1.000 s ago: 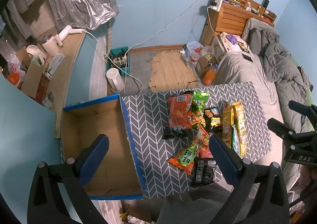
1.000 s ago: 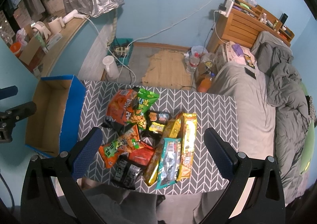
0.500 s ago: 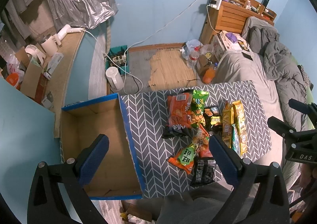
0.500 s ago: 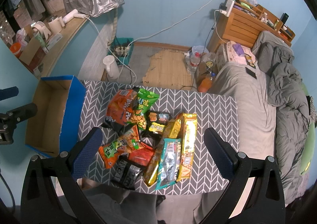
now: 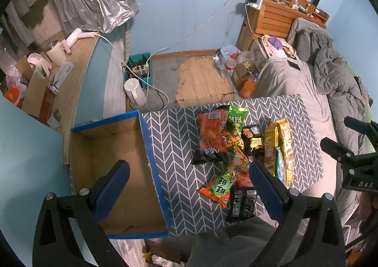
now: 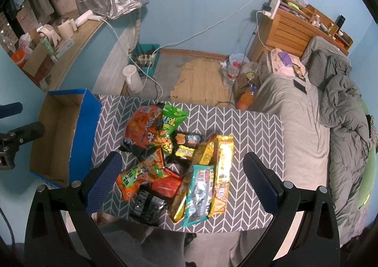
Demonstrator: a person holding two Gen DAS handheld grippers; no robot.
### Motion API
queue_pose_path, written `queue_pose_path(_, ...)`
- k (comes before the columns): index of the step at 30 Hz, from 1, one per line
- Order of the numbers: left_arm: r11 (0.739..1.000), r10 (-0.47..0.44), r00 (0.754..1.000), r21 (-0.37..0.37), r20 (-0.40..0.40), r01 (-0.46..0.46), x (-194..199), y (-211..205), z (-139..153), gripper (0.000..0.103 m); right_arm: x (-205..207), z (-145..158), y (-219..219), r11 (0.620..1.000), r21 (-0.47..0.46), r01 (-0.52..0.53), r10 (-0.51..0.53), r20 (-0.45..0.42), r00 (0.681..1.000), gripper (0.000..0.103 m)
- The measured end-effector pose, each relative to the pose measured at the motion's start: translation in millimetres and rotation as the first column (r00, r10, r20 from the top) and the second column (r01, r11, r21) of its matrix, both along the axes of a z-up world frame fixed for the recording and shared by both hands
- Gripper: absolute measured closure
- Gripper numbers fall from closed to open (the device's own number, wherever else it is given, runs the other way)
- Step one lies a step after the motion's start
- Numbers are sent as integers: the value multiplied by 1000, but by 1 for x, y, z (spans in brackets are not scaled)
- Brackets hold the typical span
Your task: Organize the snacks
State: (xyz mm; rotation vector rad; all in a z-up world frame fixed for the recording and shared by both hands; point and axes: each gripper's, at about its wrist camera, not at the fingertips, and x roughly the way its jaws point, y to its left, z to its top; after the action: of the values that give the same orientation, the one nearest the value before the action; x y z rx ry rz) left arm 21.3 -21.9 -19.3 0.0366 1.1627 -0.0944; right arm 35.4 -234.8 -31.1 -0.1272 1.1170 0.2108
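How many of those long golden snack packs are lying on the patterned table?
2, side by side at the pile's right edge: one bright gold pack on the outside, and a darker gold pack beside it, partly under a teal packet. More could be hidden beneath.

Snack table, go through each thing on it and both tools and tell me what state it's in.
Cardboard box: open top, nothing inside.
Snack pile: packets lying flat, overlapping, all outside the box.
Black packet: at the near table edge, overhanging it.
Left tool: open, holding nothing, above the table.
Right tool: open, holding nothing, above the snack pile.
Table: patterned cover, far right part bare.
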Motion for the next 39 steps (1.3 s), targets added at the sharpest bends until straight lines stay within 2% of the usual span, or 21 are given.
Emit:
queue_pose_path(9,999,-36,998,-9,-45,35,18,2,-13,1,5,-9,-25,1000,-3,-12,12,-1,1000,3)
queue_pose_path(14,999,-45,996,-10,-75,45,35,3,-26,1,13,-21,-49,1000,3,-24,24,-34,999,3)
queue_pose_path(20,998,-59,993,-5,-103,59,54,0,-45,1,29,-43,-87,1000,16,20,-18,-82,996,3)
queue_pose_path(29,997,-77,984,-12,-159,77,75,-11,-80,1,43,-98,-122,996,25,83,-78,-160,984,3)
queue_pose_path(39,998,-60,969,-42,-239,52,96,-23,-133,1,42,-173,-119,995,56,85,-68,-251,965,4)
